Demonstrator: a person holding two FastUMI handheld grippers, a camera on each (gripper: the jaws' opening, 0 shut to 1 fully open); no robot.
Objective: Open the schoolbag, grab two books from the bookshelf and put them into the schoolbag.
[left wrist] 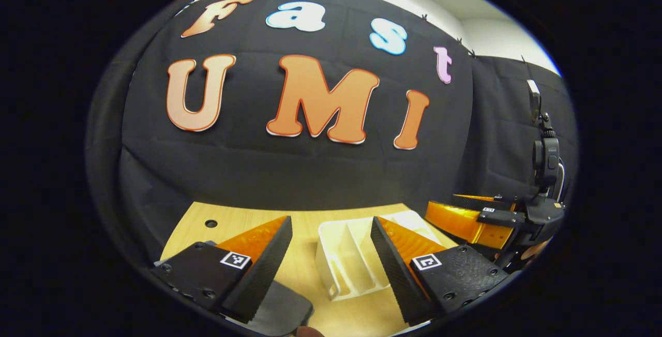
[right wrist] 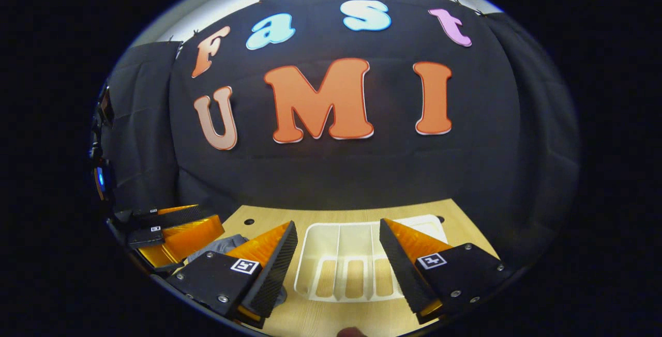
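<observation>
1. The white bookshelf (right wrist: 357, 264) lies on the wooden table (right wrist: 310, 321) with its slots bare; no books in sight
2. A grey bit of the schoolbag (right wrist: 222, 244) shows just left of the shelf
3. Both the left gripper (left wrist: 331, 254) and right gripper (right wrist: 339, 254) hover with fingers apart, holding nothing
4. Judging by this, the books may already be packed; check the bag before reaching again

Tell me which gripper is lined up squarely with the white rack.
The right gripper: the white rack sits straight on, centred between its open fingers. From the left gripper, also open, it lies skewed, toward the right finger.
</observation>
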